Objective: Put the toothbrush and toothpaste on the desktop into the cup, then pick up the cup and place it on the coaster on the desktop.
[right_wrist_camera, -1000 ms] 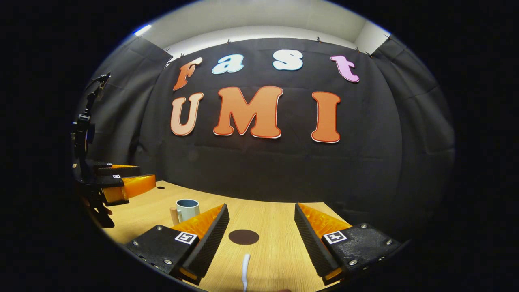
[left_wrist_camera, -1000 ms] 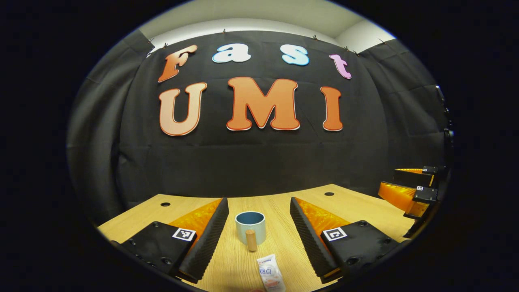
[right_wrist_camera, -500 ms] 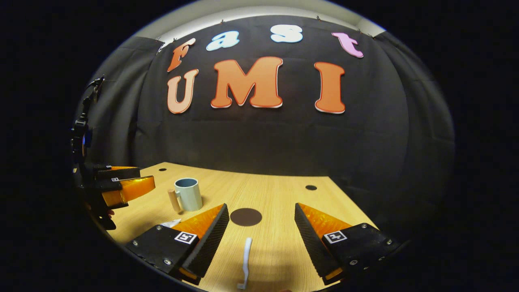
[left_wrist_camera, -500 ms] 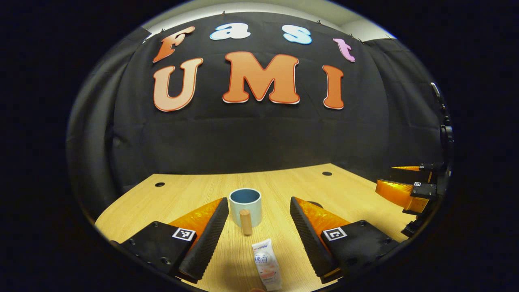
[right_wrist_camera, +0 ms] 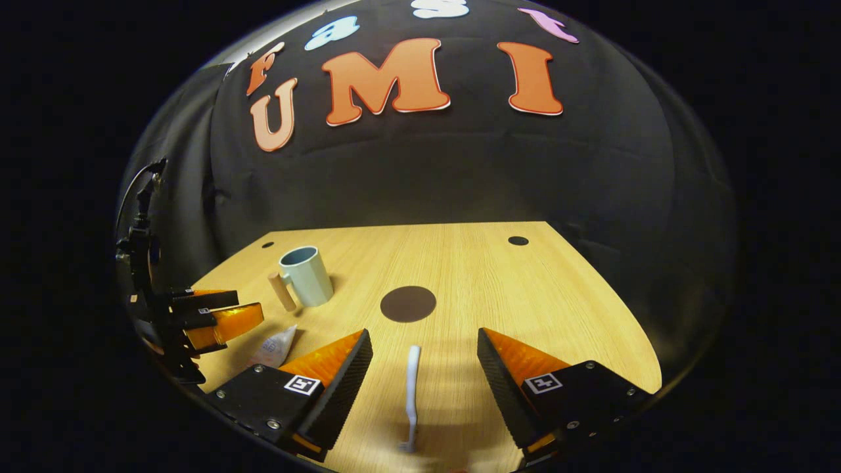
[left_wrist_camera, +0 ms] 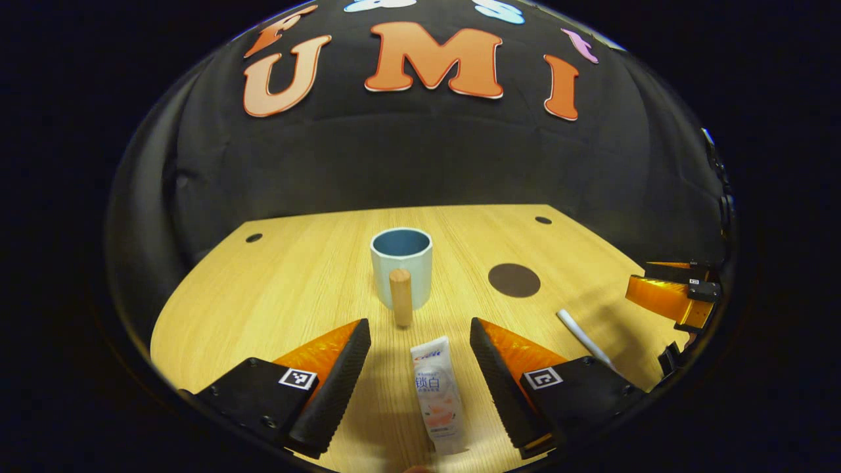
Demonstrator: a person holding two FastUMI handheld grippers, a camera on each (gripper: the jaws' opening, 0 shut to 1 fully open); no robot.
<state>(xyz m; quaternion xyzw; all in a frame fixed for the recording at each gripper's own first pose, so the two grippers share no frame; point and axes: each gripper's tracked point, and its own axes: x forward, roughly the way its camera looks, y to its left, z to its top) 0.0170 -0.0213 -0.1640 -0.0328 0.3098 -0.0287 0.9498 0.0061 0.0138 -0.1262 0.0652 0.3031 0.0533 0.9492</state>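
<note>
Reaching for paste and brush, nothing in the cup yet

Left gripper (left_wrist_camera: 420, 338) straddles the paste (left_wrist_camera: 436, 394) and right gripper (right_wrist_camera: 424, 348) the brush (right_wrist_camera: 411, 387), both with fingers apart, near the desk's (right_wrist_camera: 565, 309) front edge; next, lower and close. Cup (left_wrist_camera: 401, 266) mid-desk, coaster (right_wrist_camera: 408, 303) beside.

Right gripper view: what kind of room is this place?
Probably a staged recording booth, not a real bathroom: a black cloth wall hangs behind a bare wooden desk, and on it lie only a cup, a toothbrush and a coaster.
</note>
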